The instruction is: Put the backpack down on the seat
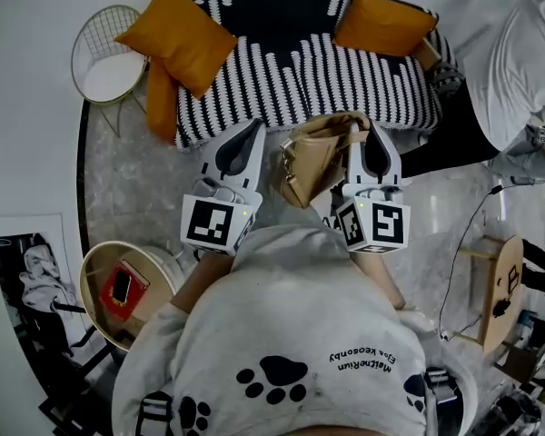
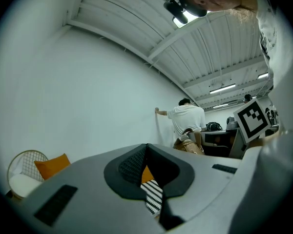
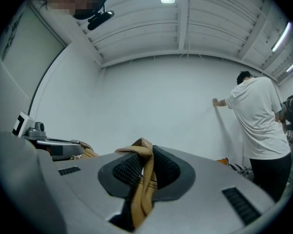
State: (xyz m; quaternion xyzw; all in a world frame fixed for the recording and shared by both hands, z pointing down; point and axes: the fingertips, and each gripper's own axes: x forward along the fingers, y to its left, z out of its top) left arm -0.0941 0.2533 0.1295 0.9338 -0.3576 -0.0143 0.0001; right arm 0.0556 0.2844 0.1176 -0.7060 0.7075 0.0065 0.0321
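- Right gripper view: right hand-held gripper [image 3: 145, 165] clamps the strap [image 3: 140, 191] of the tan backpack [image 1: 313, 157].
- Left hand-held gripper [image 2: 146, 152]: jaws together, empty.
- Backpack near the striped sofa [image 1: 300, 57].

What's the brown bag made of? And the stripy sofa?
The backpack looks like tan leather, or fake leather: smooth skin, stiff folds, flat strap. The sofa seems covered in soft woven or knitted cloth: dull, with ribbed black-and-white stripes.

You had a wire chair [image 1: 107, 71] at your left, a round table [image 1: 95, 289] holding a red box [image 1: 123, 287], and a person in white [image 3: 259, 116] touching the wall [image 3: 161, 106].
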